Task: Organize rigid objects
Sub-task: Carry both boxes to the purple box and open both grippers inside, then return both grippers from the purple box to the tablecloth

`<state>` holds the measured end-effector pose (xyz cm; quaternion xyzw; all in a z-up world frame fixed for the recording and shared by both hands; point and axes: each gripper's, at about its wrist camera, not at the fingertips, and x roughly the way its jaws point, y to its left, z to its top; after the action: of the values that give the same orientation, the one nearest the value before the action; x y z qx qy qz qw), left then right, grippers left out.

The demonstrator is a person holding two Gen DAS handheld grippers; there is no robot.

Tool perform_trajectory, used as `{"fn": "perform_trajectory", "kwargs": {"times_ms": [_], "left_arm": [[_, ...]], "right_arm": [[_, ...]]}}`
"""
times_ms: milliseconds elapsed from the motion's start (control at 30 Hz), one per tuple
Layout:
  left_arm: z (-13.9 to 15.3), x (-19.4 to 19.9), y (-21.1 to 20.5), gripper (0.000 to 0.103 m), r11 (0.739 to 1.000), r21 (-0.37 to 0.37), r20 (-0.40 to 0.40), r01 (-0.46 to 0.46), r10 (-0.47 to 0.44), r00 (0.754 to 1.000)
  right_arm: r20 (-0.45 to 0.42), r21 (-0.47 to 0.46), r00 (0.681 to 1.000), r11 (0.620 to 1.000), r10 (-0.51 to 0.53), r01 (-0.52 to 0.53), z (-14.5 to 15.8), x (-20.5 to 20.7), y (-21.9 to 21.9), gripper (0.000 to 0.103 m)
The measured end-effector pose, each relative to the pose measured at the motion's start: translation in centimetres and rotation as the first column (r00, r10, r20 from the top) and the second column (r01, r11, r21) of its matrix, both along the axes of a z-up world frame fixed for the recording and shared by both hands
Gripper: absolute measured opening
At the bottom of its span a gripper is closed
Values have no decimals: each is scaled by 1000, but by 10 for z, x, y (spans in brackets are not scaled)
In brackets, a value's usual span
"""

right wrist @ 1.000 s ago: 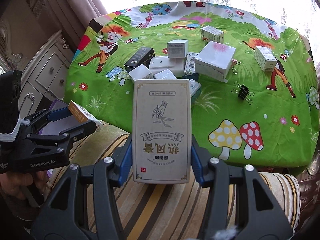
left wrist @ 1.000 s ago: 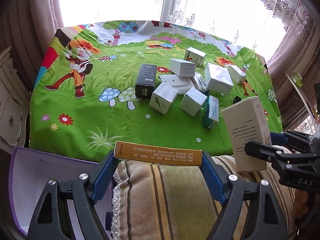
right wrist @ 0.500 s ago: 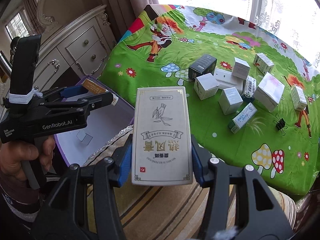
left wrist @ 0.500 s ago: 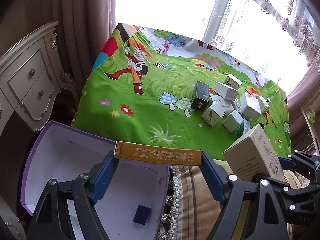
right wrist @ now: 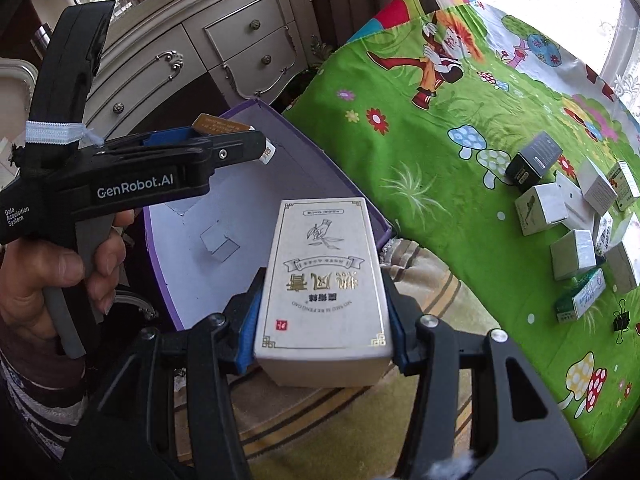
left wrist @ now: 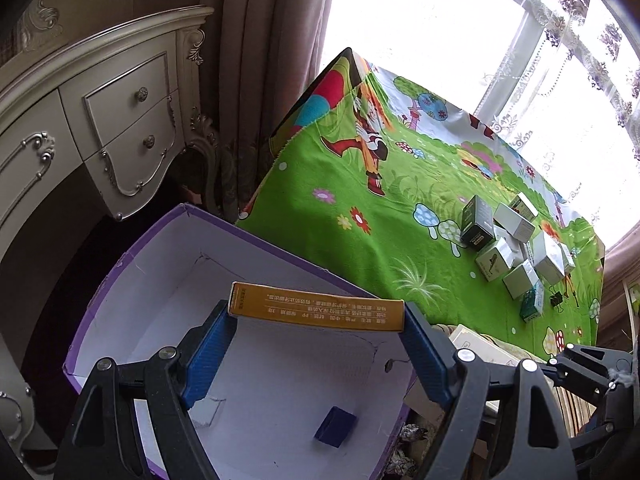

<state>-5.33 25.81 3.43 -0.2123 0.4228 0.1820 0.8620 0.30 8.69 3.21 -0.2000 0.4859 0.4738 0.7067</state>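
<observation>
While the left claw [left wrist: 316, 316] pinches a yellow box [left wrist: 318, 312] over the bin [left wrist: 280, 392] and the right claw [right wrist: 322, 312] pinches a white box [right wrist: 322, 276] beside it, they could bump.

A flat yellow box [left wrist: 316, 312] hangs level over the white-lined purple bin [left wrist: 120, 268]. A tall cream box [right wrist: 324, 280] is beside the bin's rim.

"GenRobot.AI" is printed on the left gripper [right wrist: 240, 148].

Purple bin [left wrist: 256, 240] near wall hidden behind left hand-held gripper [left wrist: 316, 344]
</observation>
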Motion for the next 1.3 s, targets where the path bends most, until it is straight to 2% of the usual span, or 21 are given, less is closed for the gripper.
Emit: {"fn": "perform_trajectory", "kwargs": {"times_ms": [133, 200, 267, 500, 733, 900, 967, 1133, 1200, 1300], "left_arm": [[-5, -3, 7, 83, 1000, -18, -5, -18, 17, 1000], [-8, -2, 8, 83, 1000, -10, -18, -20, 20, 1000], [-10, -2, 8, 84, 1000, -4, -26, -26, 26, 999], [-9, 4, 1, 86, 1000, -11, -16, -15, 15, 1000], [-4, 14, -14, 86, 1000, -10, 11, 7, -6, 1000], [1, 32, -43, 86, 995, 42, 28, 96, -97, 995], [3, 40, -57, 86, 989, 65, 24, 132, -134, 991], [2, 57, -84, 86, 974, 43, 0, 224, -224, 975], [2, 63, -94, 86, 964, 39, -19, 262, -262, 965], [4, 70, -106, 86, 953, 24, -4, 301, -301, 954]], "right_arm": [[-29, 5, 999, 999, 42, -42, -7, -4, 12, 59], [-29, 7, 998, 999, 52, -52, -8, -5, 15, 71], [-1, 3, 998, 998, 55, -55, -8, -6, 15, 76], [29, 4, 1000, 1000, 6, -6, -4, 8, -3, 85], [37, 25, 996, 997, -76, 75, 0, 25, -39, 87], [100, 37, 974, 979, -204, 201, 5, 39, -75, 88], [93, 63, 965, 968, -247, 242, 7, 46, -90, 88], [109, 106, 930, 934, -352, 341, 12, 59, -126, 89], [127, 108, 918, 926, -374, 362, 13, 64, -139, 89], [128, 112, 911, 918, -392, 379, 12, 70, -159, 89]]}}
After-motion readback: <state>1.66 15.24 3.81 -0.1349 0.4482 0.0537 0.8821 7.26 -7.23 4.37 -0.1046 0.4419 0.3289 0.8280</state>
